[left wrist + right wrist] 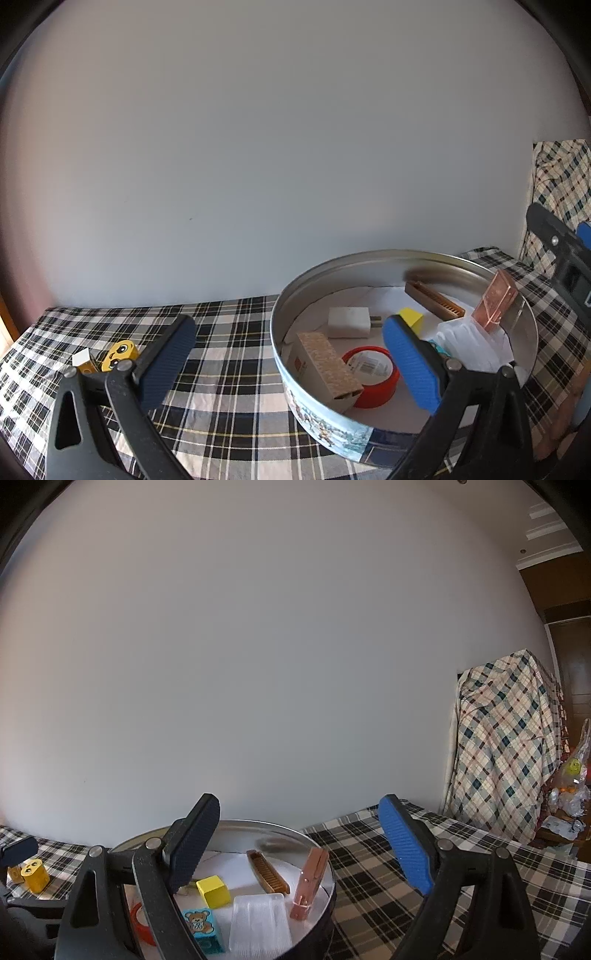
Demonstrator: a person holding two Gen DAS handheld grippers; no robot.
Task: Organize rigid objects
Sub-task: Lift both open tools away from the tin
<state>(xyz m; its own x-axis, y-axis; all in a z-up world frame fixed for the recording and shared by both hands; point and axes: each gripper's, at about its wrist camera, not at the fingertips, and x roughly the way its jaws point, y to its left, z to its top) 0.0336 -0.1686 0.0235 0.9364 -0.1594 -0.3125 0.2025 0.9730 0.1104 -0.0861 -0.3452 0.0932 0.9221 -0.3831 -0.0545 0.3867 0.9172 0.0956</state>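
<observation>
The left hand-held gripper (288,354) tilts slightly down with its jaws apart and nothing between them, straddling the near wall of the round tin (317,428) on the plaid-covered surface (229,369), while two yellow blocks (120,355) lie well apart from the tin at the far left. The right hand-held gripper (303,845) points level over the tin (its rim passes under the dark finger), jaws wide and empty. Inside sit a red tape roll (373,380), white charger (349,322), yellow cube (213,891), brown comb (267,871) and copper-coloured case (309,884) leaning on the wall.
</observation>
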